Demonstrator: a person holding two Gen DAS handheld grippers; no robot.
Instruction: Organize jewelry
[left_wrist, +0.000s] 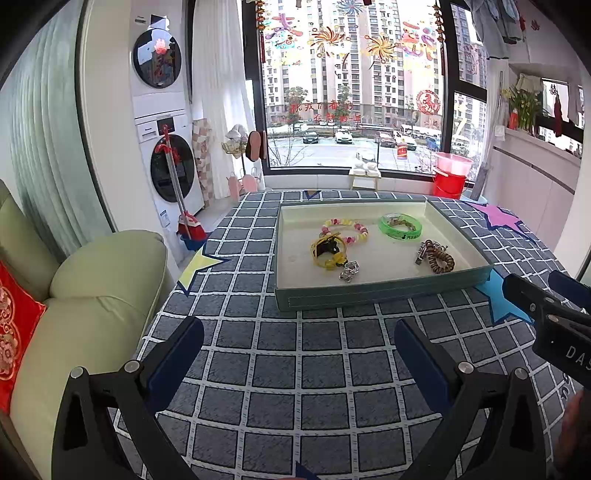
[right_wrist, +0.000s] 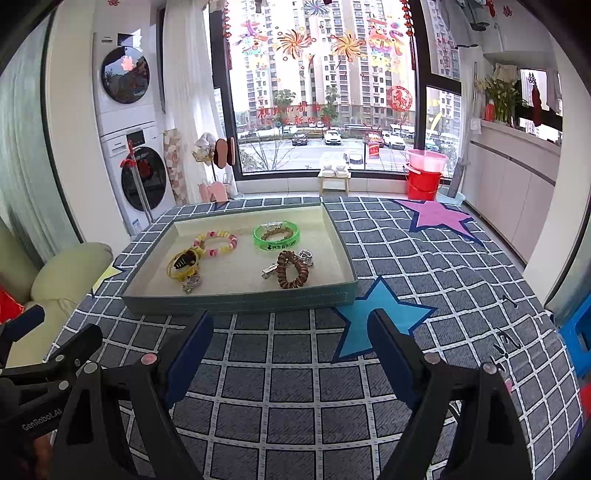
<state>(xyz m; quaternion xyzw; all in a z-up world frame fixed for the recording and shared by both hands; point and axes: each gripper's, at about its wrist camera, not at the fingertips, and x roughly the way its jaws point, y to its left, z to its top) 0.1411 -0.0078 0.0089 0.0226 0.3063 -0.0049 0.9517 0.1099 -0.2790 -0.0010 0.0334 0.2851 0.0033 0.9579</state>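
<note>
Grid-patterned tablecloth (left_wrist: 295, 362), window behind. All the jewelry sits in the shallow tray (left_wrist: 369, 293) (bracelets, coil tie, clips). I hold left gripper (left_wrist: 299, 343) and right gripper (right_wrist: 291, 332) short of it, jaws wide, empty.

path: bare tablecloth (right_wrist: 288, 369) | obstacle: tray (right_wrist: 236, 301) front wall

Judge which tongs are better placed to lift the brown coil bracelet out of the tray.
Right, probably. The brown coil bracelet lies near the tray's front edge just ahead of the open right tongs; from the left tongs it sits further off to the side.
</note>
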